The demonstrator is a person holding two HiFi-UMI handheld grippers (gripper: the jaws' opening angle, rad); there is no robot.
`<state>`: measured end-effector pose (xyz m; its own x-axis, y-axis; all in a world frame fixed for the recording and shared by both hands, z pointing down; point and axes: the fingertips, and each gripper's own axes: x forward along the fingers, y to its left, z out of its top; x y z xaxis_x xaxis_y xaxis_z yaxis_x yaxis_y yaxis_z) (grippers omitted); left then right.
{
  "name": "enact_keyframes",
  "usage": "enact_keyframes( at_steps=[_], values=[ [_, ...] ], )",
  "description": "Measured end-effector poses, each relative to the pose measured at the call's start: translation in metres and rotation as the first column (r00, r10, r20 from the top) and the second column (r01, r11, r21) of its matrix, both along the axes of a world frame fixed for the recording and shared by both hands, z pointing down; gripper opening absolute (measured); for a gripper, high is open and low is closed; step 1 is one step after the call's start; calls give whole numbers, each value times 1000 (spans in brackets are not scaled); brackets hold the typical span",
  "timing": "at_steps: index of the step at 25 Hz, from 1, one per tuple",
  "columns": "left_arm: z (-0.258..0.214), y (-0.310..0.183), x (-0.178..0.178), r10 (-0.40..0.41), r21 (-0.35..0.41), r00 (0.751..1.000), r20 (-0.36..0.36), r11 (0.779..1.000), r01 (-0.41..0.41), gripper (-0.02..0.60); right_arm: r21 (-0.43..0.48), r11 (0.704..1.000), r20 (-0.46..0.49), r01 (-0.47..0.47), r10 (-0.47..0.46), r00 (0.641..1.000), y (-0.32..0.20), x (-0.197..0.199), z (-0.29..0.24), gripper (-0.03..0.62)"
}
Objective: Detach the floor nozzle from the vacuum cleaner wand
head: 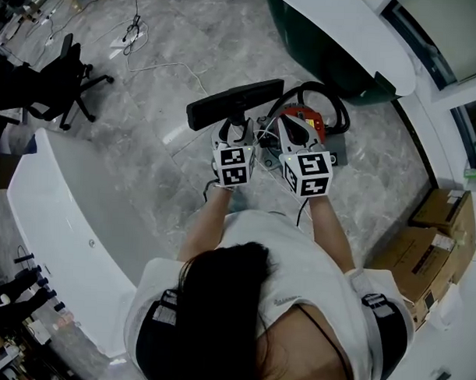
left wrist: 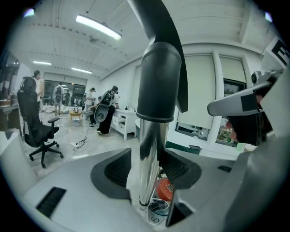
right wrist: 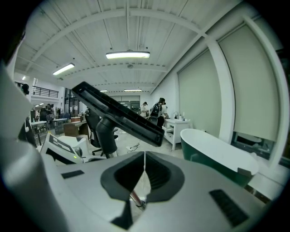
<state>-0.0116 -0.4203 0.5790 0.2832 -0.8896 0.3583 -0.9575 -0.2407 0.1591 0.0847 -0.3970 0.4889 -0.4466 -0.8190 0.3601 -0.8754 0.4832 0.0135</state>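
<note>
**A:** What's over on the far left?

**B:** A black office chair (head: 58, 82) on a grey marble-look floor (head: 146, 135). A loose cable (head: 134, 34) lies near it. Closer to the person there's a white curved fixture (head: 66, 210).

**A:** And the floor nozzle?

**B:** In the middle. The floor nozzle (head: 235, 103) is a long black bar, held up off the floor and tilted, just ahead of both grippers. It's still joined to the wand (left wrist: 148, 145) by its black neck (left wrist: 159, 81).

**A:** What has hold of the wand?

**B:** The left gripper (left wrist: 146, 174). Its jaws are clamped on the chrome tube just below the neck, with a pad pressing on each side.

**A:** And the other one?

**B:** The right gripper (right wrist: 144, 170) is just beside it. Its jaws are pressed flat together with nothing gripped between the pads.

**A:** Further right?

**B:** The red and black vacuum body (head: 307, 121) sits on the floor just beyond the grippers, with its hose (head: 335, 99) looped over it. Past that is a dark green bathtub (head: 337, 41) with a white rim, by a wall of blind-covered windows. Cardboard boxes (head: 435, 247) are stacked at the far right.

**A:** Overhead?

**B:** A white ribbed ceiling with a strip light (right wrist: 128, 55).
</note>
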Motion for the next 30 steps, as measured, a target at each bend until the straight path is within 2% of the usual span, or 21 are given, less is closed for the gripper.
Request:
enact_keyframes(
  at_steps=[5,15,17,18,30],
  values=[
    [1,2,6,41,-1,999,-4,999,-41,153,0,1000,-8,1,-1,1000,-2,1,-1,17],
    [0,3,7,75,0,997,-20,997,-75,153,5,999,-29,37,-37,999,-3,-5,-4,24],
    [1,3,7,79,-6,997,-18,997,-80,153,-3,998,-28,66,-66,997,-4,-8,-5,143],
    [1,3,7,80,-8,997,-19,997,-80,153,-3,997,-27,76,-76,997,-4,-9,-6,164],
    [1,1,4,84,-21,996,-30,996,-85,153,63,989,-125,137,-128,984,-14,-21,-18,231]
  ],
)
